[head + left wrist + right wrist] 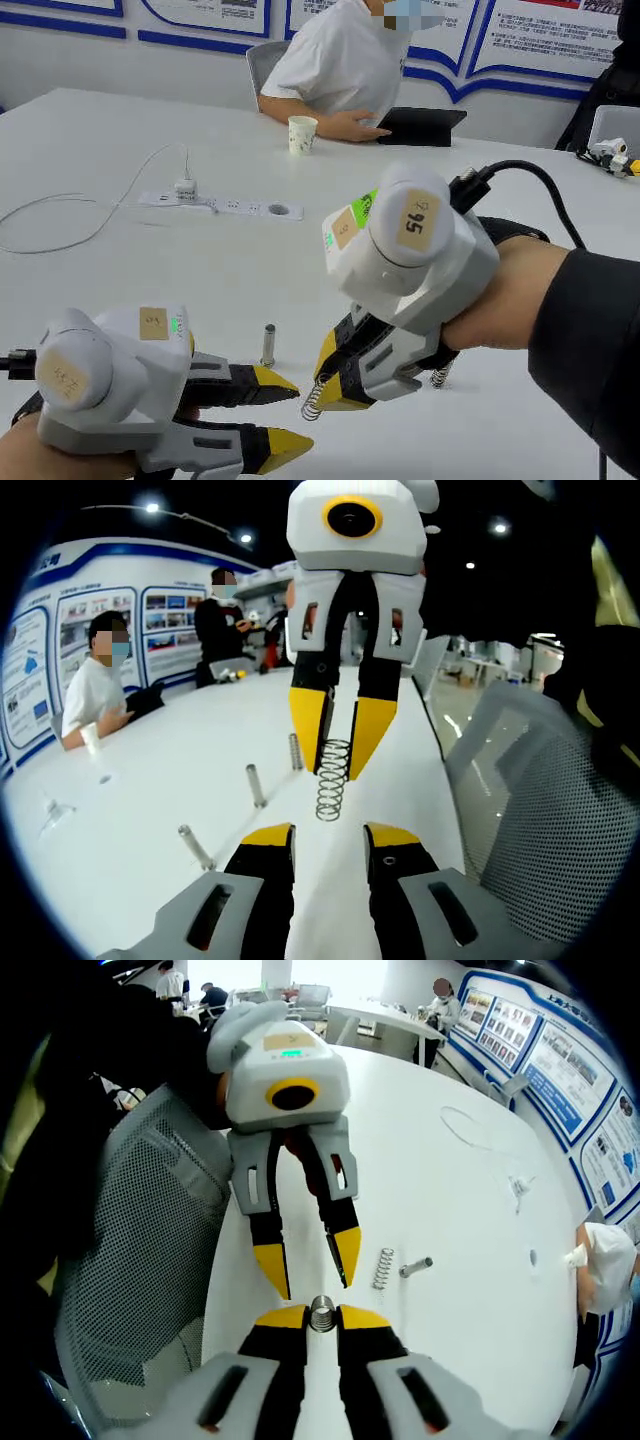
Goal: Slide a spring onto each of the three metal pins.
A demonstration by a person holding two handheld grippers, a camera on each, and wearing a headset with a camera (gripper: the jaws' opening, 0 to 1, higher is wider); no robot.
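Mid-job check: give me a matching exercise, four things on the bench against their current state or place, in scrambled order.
Things:
1. right gripper
2. left gripper
3. metal pin
4. paper cup

States or places:
a. open, holding nothing
b. upright on the table, nothing slid onto it
c. shut on a spring
d. far side, beside the seated person's hand

Pairs: 1-c, 2-a, 3-b, 4-d.

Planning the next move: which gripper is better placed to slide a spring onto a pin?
Right. The right gripper is shut on a spring near the upright pin; the left gripper is open, holding nothing.
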